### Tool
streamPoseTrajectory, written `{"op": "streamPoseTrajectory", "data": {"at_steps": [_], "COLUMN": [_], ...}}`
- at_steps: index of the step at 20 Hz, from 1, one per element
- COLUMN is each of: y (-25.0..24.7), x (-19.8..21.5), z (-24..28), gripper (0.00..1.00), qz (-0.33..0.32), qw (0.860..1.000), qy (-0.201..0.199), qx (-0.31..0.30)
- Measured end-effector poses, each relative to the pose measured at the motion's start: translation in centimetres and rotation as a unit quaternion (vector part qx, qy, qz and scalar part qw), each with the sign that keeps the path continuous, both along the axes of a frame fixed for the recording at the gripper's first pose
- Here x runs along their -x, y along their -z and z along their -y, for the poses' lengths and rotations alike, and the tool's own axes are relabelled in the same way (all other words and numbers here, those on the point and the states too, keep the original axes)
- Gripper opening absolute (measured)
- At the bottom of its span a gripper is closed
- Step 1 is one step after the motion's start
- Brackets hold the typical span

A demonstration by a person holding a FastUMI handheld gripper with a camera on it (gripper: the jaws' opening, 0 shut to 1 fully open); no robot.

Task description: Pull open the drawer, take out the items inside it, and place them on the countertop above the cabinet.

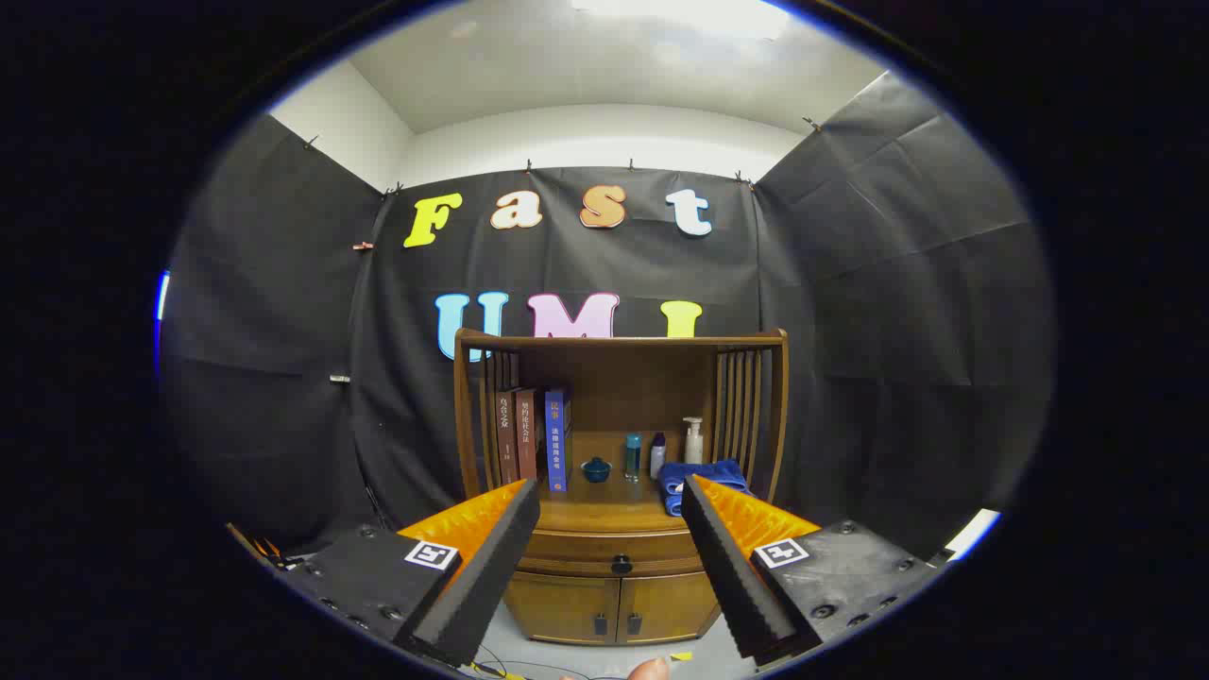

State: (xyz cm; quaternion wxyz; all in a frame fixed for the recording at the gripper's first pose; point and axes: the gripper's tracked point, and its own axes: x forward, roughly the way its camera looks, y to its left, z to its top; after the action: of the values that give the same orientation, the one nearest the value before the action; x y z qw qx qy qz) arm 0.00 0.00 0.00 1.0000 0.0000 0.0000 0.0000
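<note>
**Gripper spread, drawer shut**

Gripper view: the gripper (610, 501) holds its fingers wide apart, empty, well short of the wooden cabinet (619, 453). Between them, the closed drawer (614, 550) with its dark knob (621, 565) sits under the countertop (604, 510)

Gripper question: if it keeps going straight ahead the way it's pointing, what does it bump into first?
Probably the cabinet's closed drawer. The open gripper holds nothing and points at the drawer front, with its dark knob just below the line. Nothing seems to lie between, though depth is hard to judge.
</note>
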Motion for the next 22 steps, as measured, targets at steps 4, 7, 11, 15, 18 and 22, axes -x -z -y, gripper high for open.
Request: {"op": "streamPoseTrajectory", "data": {"at_steps": [4, 7, 11, 15, 18, 22], "y": [0.0, 0.0, 0.1, 0.2, -0.6, 1.0], "x": [0.1, 0.2, 0.3, -0.4, -1.8, -6.1], "z": [0.0, 0.1, 0.3, 0.6, 1.4, 2.5], "gripper": [0.98, 0.98, 0.98, 0.98, 0.98, 0.98], "qz": [0.0, -0.001, -0.002, -0.002, 0.012, 0.02], "qw": [1.0, 1.0, 1.0, 1.0, 1.0, 1.0], "qy": [0.0, 0.001, 0.002, 0.002, 0.005, 0.0], "qx": [0.001, -0.001, -0.002, -0.001, -0.005, -0.006]}}
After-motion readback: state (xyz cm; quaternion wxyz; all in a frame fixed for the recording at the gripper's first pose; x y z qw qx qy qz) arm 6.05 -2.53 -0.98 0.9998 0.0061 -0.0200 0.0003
